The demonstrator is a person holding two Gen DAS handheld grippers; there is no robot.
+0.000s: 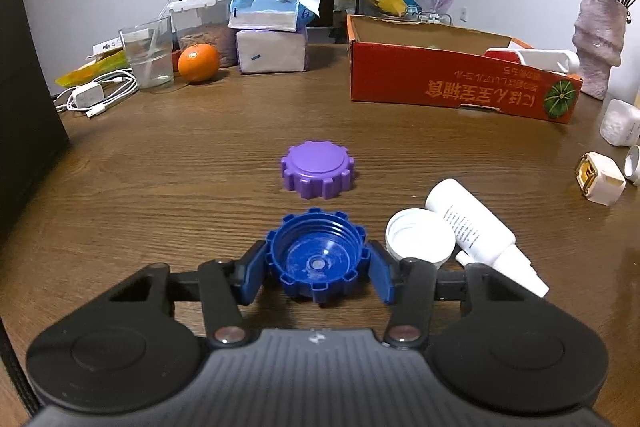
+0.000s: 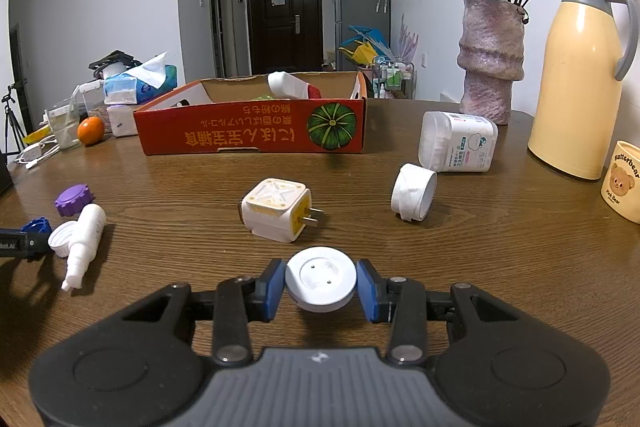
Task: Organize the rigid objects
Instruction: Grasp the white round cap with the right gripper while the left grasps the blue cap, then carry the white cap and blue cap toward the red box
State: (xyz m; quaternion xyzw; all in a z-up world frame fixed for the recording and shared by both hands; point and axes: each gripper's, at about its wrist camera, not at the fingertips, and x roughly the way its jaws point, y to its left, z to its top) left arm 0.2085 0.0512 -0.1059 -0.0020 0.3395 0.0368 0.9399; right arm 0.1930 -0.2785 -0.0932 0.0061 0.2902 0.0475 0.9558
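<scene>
- Left tool (image 1: 318,261): pads pinching a blue cap (image 1: 316,257), open side up, low over the counter (image 1: 160,167).
- Right tool (image 2: 320,285): pads pinching a white disc (image 2: 320,279).
- Purple cap (image 1: 317,170): on counter, beyond the blue one.
- White cap (image 1: 420,241), bottle (image 1: 472,227): side by side, touching, right of the blue cap.
- Plug (image 2: 276,209): beyond the disc.
- Red box (image 2: 252,129): far side, open.

We read "Butterbear" and "Pet Bear" on the cream mug (image 2: 622,185) at the tabletop's right edge. The red box (image 2: 252,131) near the far edge carries upside-down yellow characters we cannot make out.
</scene>
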